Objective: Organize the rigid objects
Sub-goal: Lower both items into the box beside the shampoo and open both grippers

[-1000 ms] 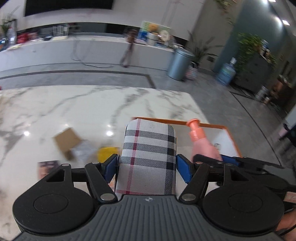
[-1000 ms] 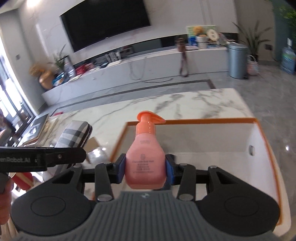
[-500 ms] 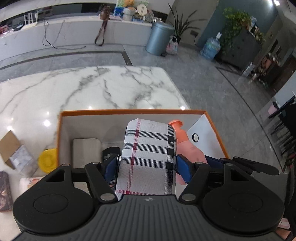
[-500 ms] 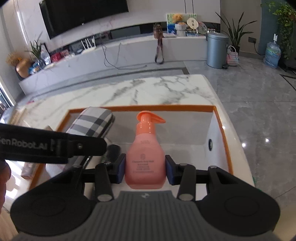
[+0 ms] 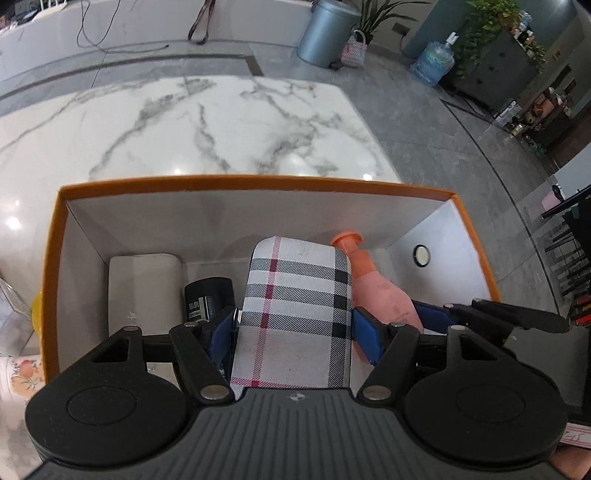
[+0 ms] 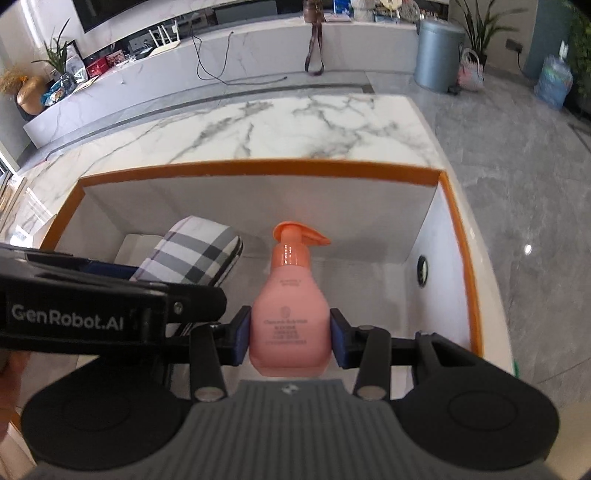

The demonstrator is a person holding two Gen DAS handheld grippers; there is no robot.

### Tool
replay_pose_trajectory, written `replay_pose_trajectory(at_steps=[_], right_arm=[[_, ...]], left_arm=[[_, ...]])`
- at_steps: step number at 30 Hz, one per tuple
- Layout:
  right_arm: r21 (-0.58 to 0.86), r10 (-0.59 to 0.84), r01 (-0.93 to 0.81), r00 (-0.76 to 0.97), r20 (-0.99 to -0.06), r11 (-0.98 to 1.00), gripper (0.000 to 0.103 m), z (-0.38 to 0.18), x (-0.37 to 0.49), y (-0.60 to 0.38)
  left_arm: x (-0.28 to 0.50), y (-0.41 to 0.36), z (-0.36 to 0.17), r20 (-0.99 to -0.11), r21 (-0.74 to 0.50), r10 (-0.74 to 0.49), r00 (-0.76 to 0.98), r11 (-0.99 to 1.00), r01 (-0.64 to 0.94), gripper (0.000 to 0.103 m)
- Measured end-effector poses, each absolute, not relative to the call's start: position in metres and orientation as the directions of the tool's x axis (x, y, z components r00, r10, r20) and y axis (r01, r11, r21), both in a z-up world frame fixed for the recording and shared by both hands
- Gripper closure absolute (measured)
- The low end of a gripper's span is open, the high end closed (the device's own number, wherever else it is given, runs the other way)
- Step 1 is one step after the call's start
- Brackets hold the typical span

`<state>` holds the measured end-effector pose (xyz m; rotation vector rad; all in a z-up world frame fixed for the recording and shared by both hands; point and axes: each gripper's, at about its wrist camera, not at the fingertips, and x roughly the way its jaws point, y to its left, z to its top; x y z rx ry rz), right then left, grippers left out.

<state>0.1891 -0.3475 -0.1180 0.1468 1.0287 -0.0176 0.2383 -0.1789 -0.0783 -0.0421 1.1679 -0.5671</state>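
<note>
- Plaid case [image 5: 293, 317] sits clamped between the blue pads [image 5: 364, 338] of my left gripper [image 5: 293, 332], one pad on each long side, its rounded end pointing away from me and down into the orange-rimmed box [image 5: 258, 181].
- Pink pump bottle [image 6: 290, 314] is pinched at its wide lower body by my right gripper [image 6: 290, 338]; I see both blue pads pressed flat against its sides, and the orange pump head stands upright above them.
- From my left camera, the bottle shows just beside the case on its right, the two close together; I cannot tell whether they touch.
- From my right camera, the case shows to the left of the bottle, tilted, with the black arm of the left gripper crossing in front of it.
- Both held things hang inside the box's white walls, above its floor; I cannot tell whether either rests on the bottom.
- Inside the box, left of the case, I see a black container [image 5: 208, 297] with a printed label, and further left a pale grey case [image 5: 144, 291] lying against the left wall.
- A round black-ringed hole [image 5: 421, 255] marks the right wall of the box.
- Around the box lies the white marble table [image 5: 221, 122] with grey veins.
- Outside the left wall, I glimpse a yellow object [image 5: 37, 308] and a printed item with fruit pictures [image 5: 20, 373].
- Beyond the table, on the grey floor, stands a metal bin [image 5: 325, 31].
</note>
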Motion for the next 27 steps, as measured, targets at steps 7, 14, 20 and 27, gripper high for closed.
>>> replay_pose_trajectory(at_steps=[7,14,20,27], right_arm=[[0.121,0.063,0.085,0.496,-0.866,0.989,0.059,-0.127,0.199,-0.344],[0.149,0.087,0.095,0.474,-0.876,0.984,0.059,-0.132,0.203,-0.347],[0.156,0.082,0.120,0.475,-0.876,0.980,0.059,-0.133,0.201,-0.349],[0.147,0.076,0.115,0.473,-0.878,0.982,0.059,-0.133,0.202,-0.348]], left_arm=[[0.248,-0.180,-0.089,-0.858,-0.352,-0.452,0.245,0.864,0.360,0.025],[0.254,-0.182,-0.097,-0.861,-0.351,-0.444,0.248,0.872,0.343,0.025],[0.255,-0.184,-0.101,-0.856,-0.362,-0.451,0.254,0.872,0.329,0.025],[0.253,-0.185,-0.099,-0.858,-0.334,-0.434,0.277,0.878,0.342,0.022]])
